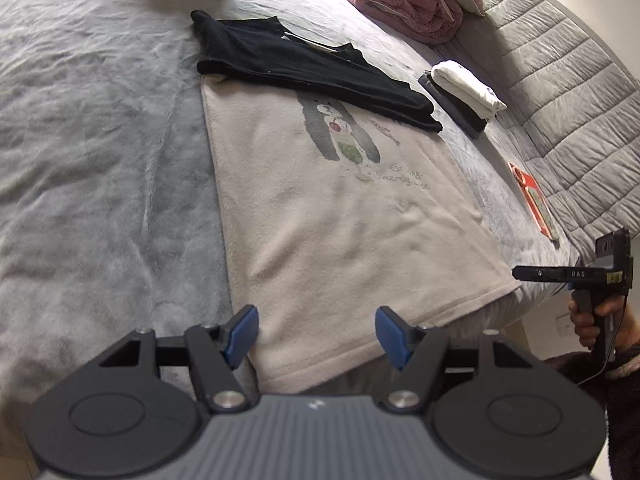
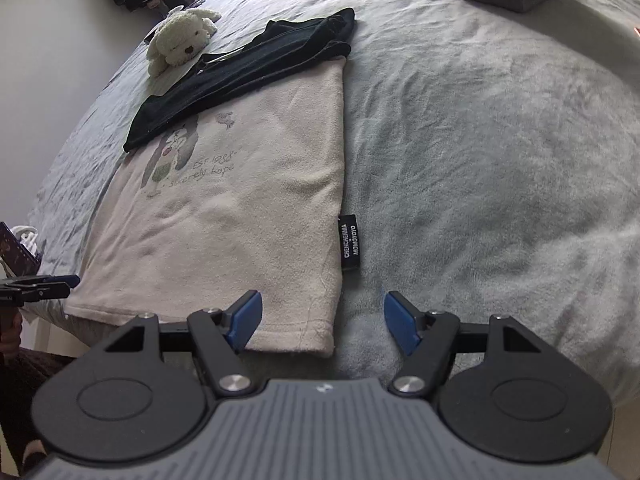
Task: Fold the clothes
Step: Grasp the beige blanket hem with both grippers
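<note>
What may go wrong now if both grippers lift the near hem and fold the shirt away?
1. The black garment lies across the shirt's far end; it may get trapped in the fold.
2. Left gripper and right gripper are open at the near hem; a pinch may catch the bedcover too.

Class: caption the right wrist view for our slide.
Open right claw at the hem of a cream shirt on the bed.

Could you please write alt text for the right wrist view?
Open right tongs hover at the near corner of a cream shirt on a grey bed, with a black garment across its far end and a plush dog beyond.
</note>
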Tool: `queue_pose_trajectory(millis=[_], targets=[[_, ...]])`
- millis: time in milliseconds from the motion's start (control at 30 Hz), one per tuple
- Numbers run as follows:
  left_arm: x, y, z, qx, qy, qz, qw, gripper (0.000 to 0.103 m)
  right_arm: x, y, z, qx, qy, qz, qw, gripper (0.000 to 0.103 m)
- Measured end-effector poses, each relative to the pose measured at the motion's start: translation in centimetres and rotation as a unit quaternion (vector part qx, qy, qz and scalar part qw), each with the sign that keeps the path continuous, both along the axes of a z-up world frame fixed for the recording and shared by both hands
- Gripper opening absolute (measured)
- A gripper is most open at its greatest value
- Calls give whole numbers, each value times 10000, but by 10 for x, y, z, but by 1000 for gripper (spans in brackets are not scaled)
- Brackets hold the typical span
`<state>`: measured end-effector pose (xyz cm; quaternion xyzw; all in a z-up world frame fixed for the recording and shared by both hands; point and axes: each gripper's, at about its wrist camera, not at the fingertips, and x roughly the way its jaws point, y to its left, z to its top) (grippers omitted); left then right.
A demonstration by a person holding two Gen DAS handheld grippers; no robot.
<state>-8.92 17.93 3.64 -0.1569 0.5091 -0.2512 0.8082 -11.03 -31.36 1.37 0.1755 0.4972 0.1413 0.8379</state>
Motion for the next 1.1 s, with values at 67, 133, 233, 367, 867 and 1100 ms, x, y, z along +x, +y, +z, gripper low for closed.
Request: queue_pose_trajectory(millis=[67,133,233,367,867,1100], targets=[[-1,10,-2,-239,232,145,9993,65,-3,-7,0,265,109,-78,9996,71],[-1,19,-5,-427,462,296,9976,64,-6,-13,0,531,217,-156,9982,67],[-1,33,-13,-593,767,520,9939,62,-8,-23,-4,845,311,-313,9954,61],[3,45,-29,-1168,1127,701,9842,61,-7,-36,-11,1221,416,-469,9905,53],[9,41,-55,-2048,1209,405,9705,56,5,-55,-51,2573,637,-386,9635,16],[7,34,-57,-1917,1260,211,9731,39,4,-52,-48,2623,650,-110,9627,16]])
